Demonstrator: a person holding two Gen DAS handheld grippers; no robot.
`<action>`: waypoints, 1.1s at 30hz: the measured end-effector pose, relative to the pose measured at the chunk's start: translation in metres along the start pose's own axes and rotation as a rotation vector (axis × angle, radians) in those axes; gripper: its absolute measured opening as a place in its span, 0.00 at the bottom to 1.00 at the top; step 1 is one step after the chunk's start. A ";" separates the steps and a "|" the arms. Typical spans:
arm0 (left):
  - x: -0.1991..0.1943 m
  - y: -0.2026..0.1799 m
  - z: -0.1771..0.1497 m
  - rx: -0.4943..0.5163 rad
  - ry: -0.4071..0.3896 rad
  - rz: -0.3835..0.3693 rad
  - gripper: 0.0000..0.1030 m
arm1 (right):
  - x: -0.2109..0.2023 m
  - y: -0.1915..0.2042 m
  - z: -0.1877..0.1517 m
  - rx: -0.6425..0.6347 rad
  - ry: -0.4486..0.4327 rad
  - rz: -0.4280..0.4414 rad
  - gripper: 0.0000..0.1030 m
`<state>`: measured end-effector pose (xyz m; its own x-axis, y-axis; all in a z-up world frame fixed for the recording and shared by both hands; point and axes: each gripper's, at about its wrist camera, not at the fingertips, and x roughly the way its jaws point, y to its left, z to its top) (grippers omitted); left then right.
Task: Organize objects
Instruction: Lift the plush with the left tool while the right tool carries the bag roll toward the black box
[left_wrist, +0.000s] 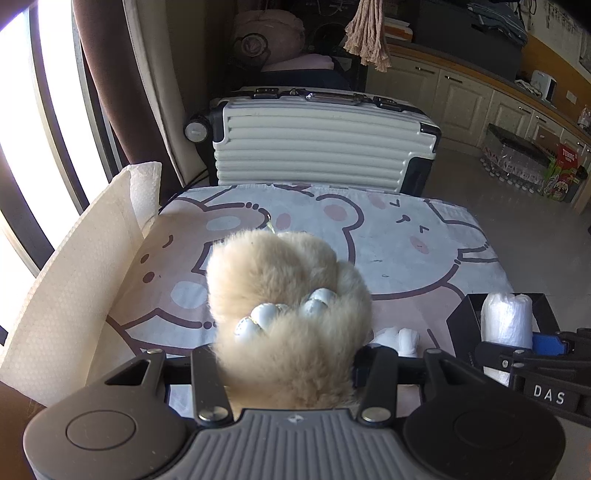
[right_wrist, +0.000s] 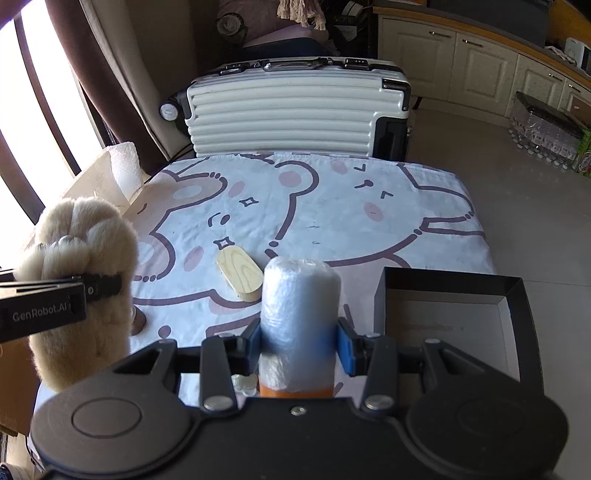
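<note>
Far to the left of the left gripper (left_wrist: 291, 354), a sheet of paper towel (left_wrist: 70, 295) stands at the edge of the desk (left_wrist: 406, 229), which is covered by a cloth printed with cartoon bears. Between this gripper's fingers sits a furry paw toy (left_wrist: 273, 280) with pale blue claws, pinched tight low on its body so the fluffy top rises above the gripper, clear of the cloth. Seen from the right wrist camera, the same toy (right_wrist: 81, 258) hangs in the air at the left, with one black finger (right_wrist: 99, 286) pressed across its fur. Ahead and to the left of the right gripper (right_wrist: 299, 347), a small oval wooden piece (right_wrist: 240, 273) lies flat on the cloth. The right gripper has its blue pads (right_wrist: 347, 350) closed on either side of a roll of thin plastic bags (right_wrist: 299, 306), held upright, with an orange band showing at its bottom end. Just to the right of that gripper, an open black box (right_wrist: 517, 291) rests on the near right corner of the desk. Beyond the far edge of the desk stands a white ribbed suitcase (right_wrist: 288, 122)
</note>
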<state>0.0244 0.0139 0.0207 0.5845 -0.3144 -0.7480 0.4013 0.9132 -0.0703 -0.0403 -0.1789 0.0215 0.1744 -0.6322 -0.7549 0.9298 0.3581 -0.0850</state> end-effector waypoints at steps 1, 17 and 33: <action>-0.001 0.000 0.000 0.000 -0.003 -0.001 0.46 | -0.001 0.000 0.000 0.005 -0.008 0.000 0.41; -0.006 0.001 0.000 0.013 -0.009 -0.007 0.46 | -0.013 0.006 0.004 0.021 -0.039 0.009 0.41; 0.004 -0.042 0.001 0.038 -0.004 -0.068 0.46 | -0.027 -0.043 0.001 0.088 -0.061 -0.040 0.41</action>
<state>0.0104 -0.0264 0.0212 0.5575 -0.3765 -0.7399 0.4670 0.8791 -0.0955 -0.0846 -0.1783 0.0460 0.1534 -0.6867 -0.7106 0.9610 0.2713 -0.0547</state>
